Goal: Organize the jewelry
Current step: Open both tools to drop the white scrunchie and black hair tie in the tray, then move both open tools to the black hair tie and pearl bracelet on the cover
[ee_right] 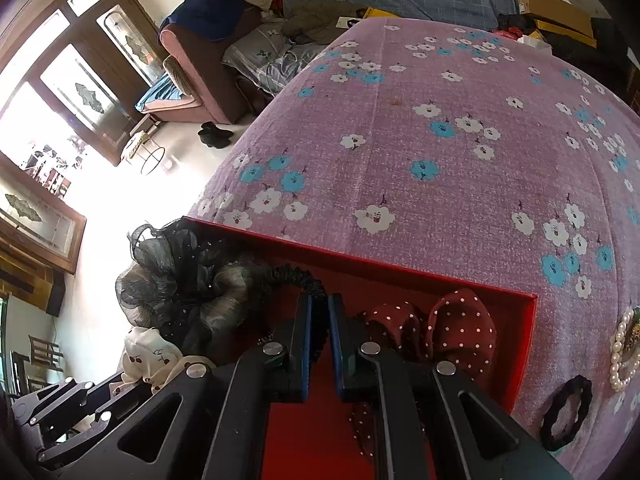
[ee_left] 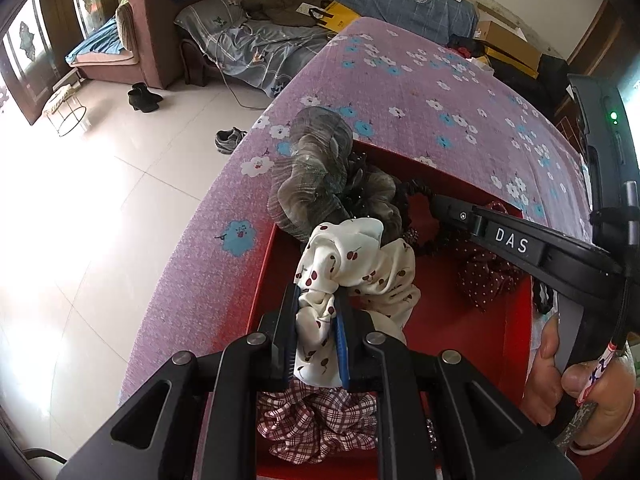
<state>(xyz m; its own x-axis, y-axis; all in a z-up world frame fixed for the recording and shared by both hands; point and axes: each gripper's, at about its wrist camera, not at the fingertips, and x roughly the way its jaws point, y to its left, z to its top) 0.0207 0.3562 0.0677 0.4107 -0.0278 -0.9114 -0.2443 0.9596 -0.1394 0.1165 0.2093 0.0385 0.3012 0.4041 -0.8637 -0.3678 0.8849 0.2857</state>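
Left wrist view: the left gripper (ee_left: 316,320), at lower centre, has its jaws pinching the cherry-print scrunchie (ee_left: 356,264) over the red box (ee_left: 516,332). A plaid scrunchie (ee_left: 316,428) lies below, and grey organza scrunchies (ee_left: 316,164) sit at the box's upper left.

Right wrist view: the right gripper (ee_right: 319,316) has its jaws nearly together, pinching the black scrunchie (ee_right: 298,274) inside the red box (ee_right: 524,340). A polka-dot scrunchie (ee_right: 448,332) lies to its right. On the counter (ee_right: 400,140), at the right edge, are a pearl bracelet (ee_right: 620,350) and a black hair tie (ee_right: 568,412).

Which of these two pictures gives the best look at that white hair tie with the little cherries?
The left wrist view: the cherry scrunchie fills the centre, pinched by the left gripper. The right wrist view shows only a corner of it at the lower left.
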